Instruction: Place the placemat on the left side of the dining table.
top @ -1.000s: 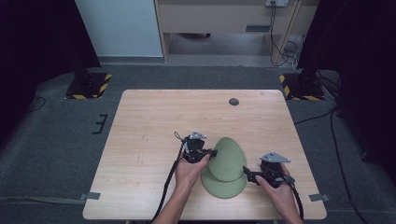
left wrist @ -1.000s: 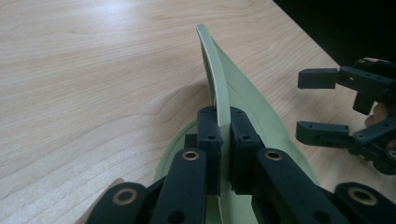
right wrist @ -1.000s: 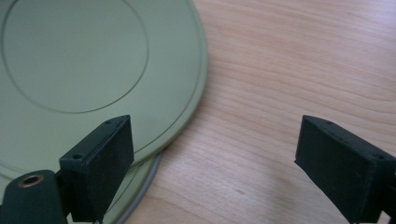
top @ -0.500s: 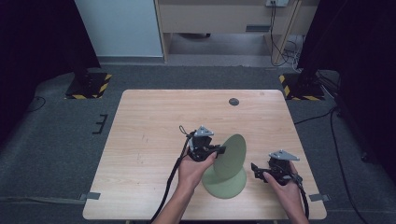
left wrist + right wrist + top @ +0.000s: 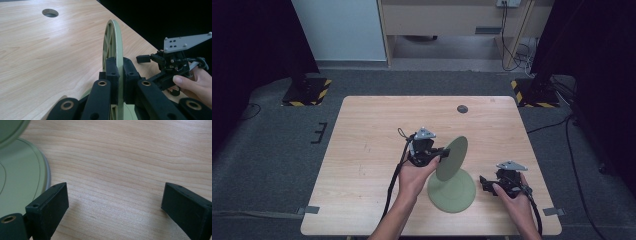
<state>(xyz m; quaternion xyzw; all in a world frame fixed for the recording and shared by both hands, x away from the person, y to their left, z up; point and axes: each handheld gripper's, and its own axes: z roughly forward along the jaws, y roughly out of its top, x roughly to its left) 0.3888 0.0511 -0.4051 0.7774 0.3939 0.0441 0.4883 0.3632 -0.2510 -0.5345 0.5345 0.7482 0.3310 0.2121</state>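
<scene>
I take the round dark hole (image 5: pixel 462 108) near the far edge of the light wooden table (image 5: pixel 362 150) as my landmark. On the near side of that hole, toward the person, my left gripper (image 5: pixel 438 154) holds a pale green round plastic plate (image 5: pixel 451 158) by its rim, lifted on edge so that it stands almost upright above the table. In the left gripper view the two black jaws are pressed together on the thin rim of this plate (image 5: pixel 113 47), one pad on each face, and I see moulded ribs on the side that faces left there. Under the lifted plate, still nearer to the person from the hole, a second pale green round plate (image 5: pixel 452 190) lies flat on the wood. My right gripper (image 5: pixel 484 182) rests low just beside this flat plate, on its right side and farther from the hole than the left gripper. Its jaws have just been opening and now stand wide apart, with bare wood between them and nothing held; in the right gripper view the flat plate (image 5: pixel 22 177) is just beside the left jaw. I can read no brand, label or writing on the plates, the table or the grippers.
</scene>
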